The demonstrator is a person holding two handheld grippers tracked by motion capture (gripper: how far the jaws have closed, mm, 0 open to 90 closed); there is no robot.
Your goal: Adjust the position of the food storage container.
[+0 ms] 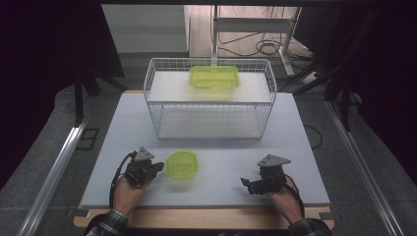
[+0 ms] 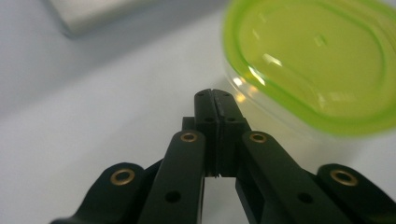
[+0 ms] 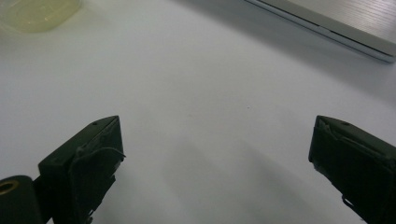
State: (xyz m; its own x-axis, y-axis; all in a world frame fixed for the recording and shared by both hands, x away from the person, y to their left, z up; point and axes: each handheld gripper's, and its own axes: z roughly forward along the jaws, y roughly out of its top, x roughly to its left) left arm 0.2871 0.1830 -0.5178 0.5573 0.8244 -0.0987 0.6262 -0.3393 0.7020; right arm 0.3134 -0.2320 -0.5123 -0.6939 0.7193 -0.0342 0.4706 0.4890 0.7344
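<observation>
Table top: a pale grey-white mat covers most of the table; a strip of bare wood edge runs along the near side by the person's sleeves
Wire basket: a white wire basket stands on the far half of the mat, with a white shelf inside it at its upper level
Far container: a green rectangular container sits on that upper shelf, near the middle
Round container: a green lidded container lies on the near part of the mat, in front of the basket and left of centre; in the left gripper view it is close ahead, with a clear base below the green lid
Left gripper: the left gripper sits just to the left of the round container, its jaws pressed together with nothing between them; in its own view the tips are right at the container's rim, though whether they touch it is hard to tell through the blur
Right gripper: the right gripper rests low over the near right of the mat, well apart from the round container; its jaws stand wide with only bare mat between them
Room: dark on both sides; grey floor around the table, metal rails along left and right, loose cables on the floor beyond the basket, by a white frame
</observation>
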